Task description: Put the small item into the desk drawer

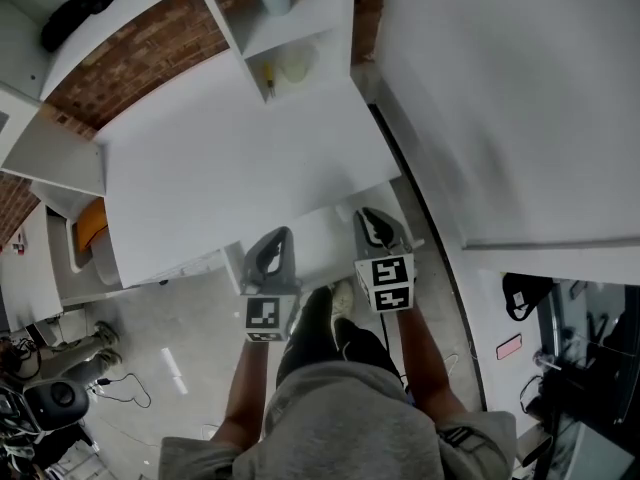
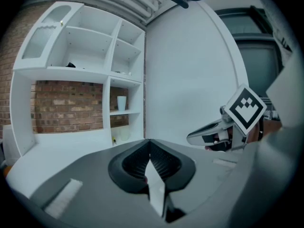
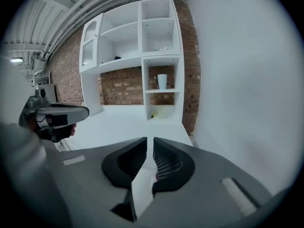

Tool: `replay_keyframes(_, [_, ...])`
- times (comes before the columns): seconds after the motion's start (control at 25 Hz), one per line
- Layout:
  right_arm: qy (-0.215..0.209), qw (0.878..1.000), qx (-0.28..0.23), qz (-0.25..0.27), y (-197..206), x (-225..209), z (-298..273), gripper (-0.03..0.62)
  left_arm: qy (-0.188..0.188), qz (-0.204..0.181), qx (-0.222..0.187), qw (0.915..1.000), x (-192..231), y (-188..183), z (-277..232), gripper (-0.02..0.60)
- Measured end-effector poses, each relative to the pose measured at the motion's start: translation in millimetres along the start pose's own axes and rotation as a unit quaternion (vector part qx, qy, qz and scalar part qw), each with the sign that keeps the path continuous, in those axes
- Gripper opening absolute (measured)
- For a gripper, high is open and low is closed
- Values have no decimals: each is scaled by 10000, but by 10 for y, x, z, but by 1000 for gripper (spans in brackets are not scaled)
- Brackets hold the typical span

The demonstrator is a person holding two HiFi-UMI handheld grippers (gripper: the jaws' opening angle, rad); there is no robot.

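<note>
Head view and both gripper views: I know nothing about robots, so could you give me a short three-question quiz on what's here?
1. True or false: the left gripper, a grey two-jaw tool, has something between its jaws.
2. Where does the pale tapered cup stand? A: on the desk. B: in a cubby of the white shelf unit. C: on the floor.
3. Fill in: the wall behind the shelves is red ___.
Key: 1 false, jaws together, empty; 2 B; 3 brick.

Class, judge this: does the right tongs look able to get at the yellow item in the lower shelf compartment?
Probably yes: the desktop between the right tongs and the yellow item is bare and its compartment stands open-fronted, though it lies across the desk.
</note>
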State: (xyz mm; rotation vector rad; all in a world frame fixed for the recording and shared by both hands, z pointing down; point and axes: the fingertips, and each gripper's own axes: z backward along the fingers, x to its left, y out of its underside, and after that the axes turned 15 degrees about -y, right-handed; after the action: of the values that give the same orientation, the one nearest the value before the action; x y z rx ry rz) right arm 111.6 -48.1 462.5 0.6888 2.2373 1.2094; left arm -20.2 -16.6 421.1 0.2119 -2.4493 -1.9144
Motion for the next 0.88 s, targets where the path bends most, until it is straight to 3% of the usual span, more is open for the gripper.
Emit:
replay_keyframes(0.4, [15, 9977, -569, 366, -255, 326, 428, 6, -342, -2, -345, 9988, 162, -266, 506, 12])
replay_keyframes(0.88, [105, 9934, -899, 704, -328, 498, 915, 3, -560, 12, -649, 9963, 205, -454, 891, 12])
